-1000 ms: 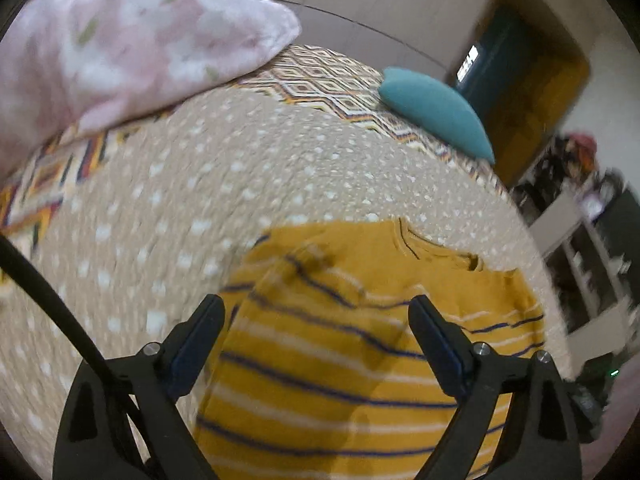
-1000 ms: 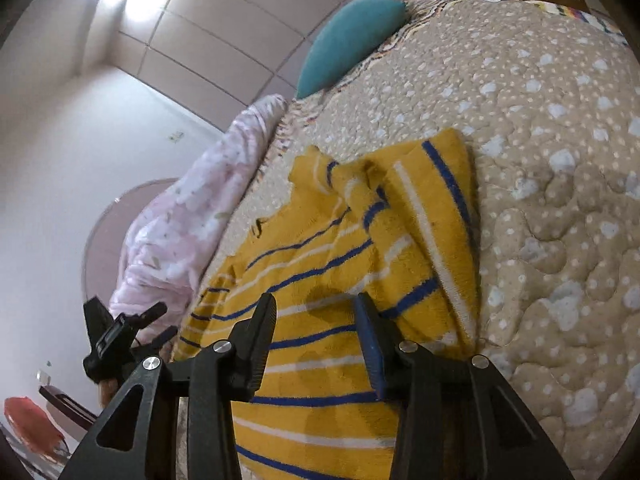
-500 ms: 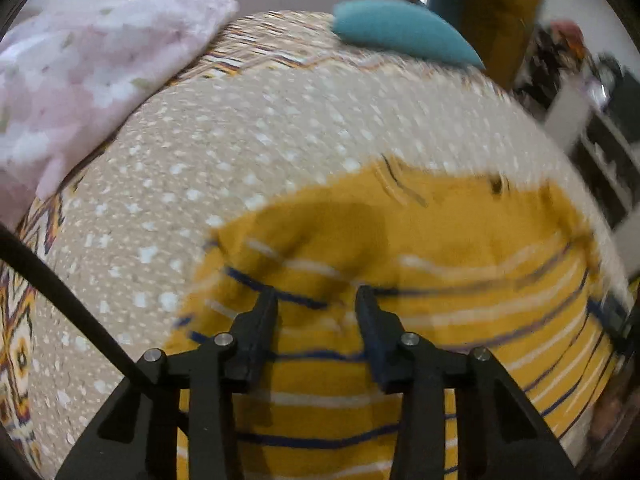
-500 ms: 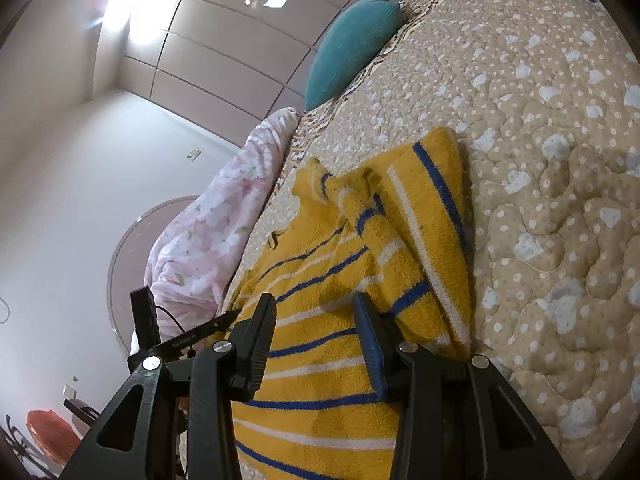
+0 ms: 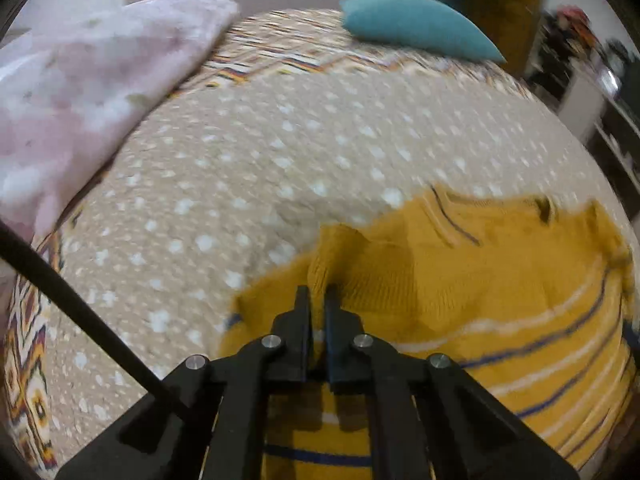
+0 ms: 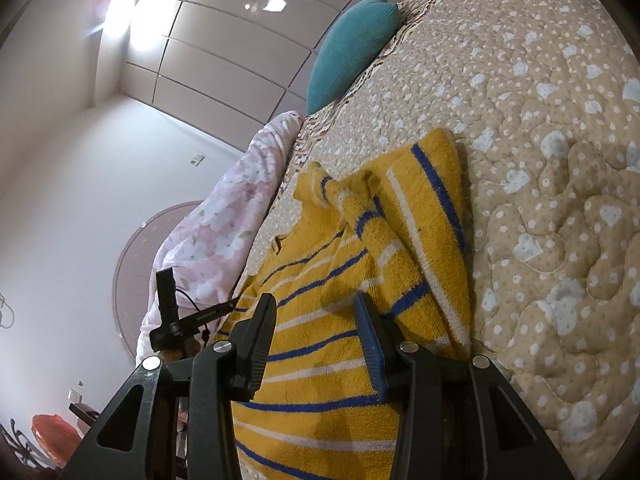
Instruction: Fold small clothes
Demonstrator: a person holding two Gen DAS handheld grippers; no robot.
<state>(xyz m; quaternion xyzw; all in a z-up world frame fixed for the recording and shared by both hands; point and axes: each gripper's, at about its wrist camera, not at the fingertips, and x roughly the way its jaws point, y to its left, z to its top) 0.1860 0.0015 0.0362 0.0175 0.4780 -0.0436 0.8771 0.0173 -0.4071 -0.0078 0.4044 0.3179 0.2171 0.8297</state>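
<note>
Your left gripper has just closed on a raised pleat of the mustard-yellow, blue-striped knitted sweater lying on the dotted beige quilt — ready to fold — while your right gripper hovers half-open over it.

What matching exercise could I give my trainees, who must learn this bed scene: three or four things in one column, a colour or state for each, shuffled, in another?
Things:
1. sweater
2. cushion
3. left gripper
4. right gripper

States:
a. teal, at the far end of the bed
b. jaws apart over the striped knit
c. yellow with blue and white stripes, spread on the quilt
d. shut on a pinched-up fold of yellow knit

Pairs: 1-c, 2-a, 3-d, 4-b
</note>
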